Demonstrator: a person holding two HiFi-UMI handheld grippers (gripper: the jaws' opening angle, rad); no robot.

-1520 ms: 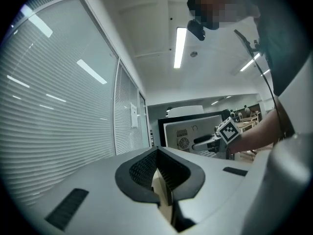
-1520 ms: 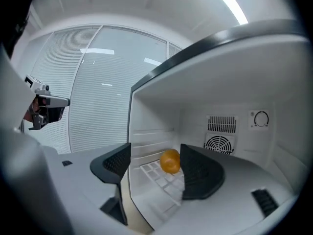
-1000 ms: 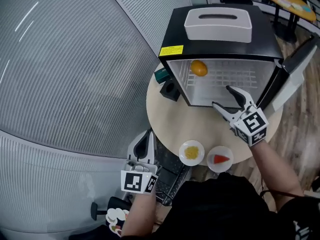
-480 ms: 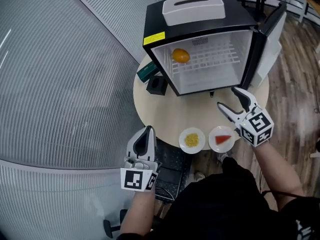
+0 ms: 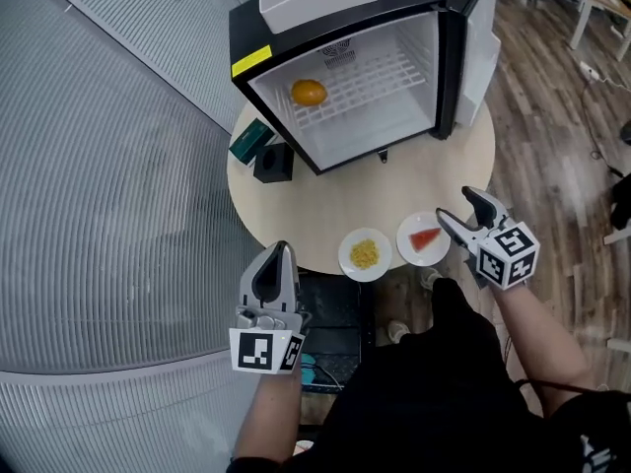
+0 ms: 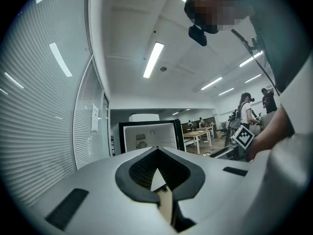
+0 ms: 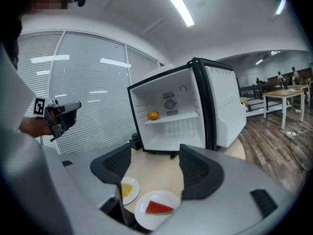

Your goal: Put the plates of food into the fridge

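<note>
Plates of food sit side by side at the near edge of the round surface (image 5: 335, 200): the red-slice plate (image 5: 424, 238) and the yellow-food plate (image 5: 365, 254). Both are outside the fridge (image 5: 335, 28), which has its door (image 5: 478, 37) open and an orange (image 5: 309, 93) on its shelf. The right gripper (image 5: 459, 205) hovers just beside the red-slice plate, fingers (image 7: 198, 173) spread and empty. The left gripper (image 5: 279, 252) hangs off the surface, fingers (image 6: 146, 168) pressed together.

Head view steeply down over table (image 5: 335, 203) – both gripper views low, facing fridge (image 7: 171, 104)
</note>
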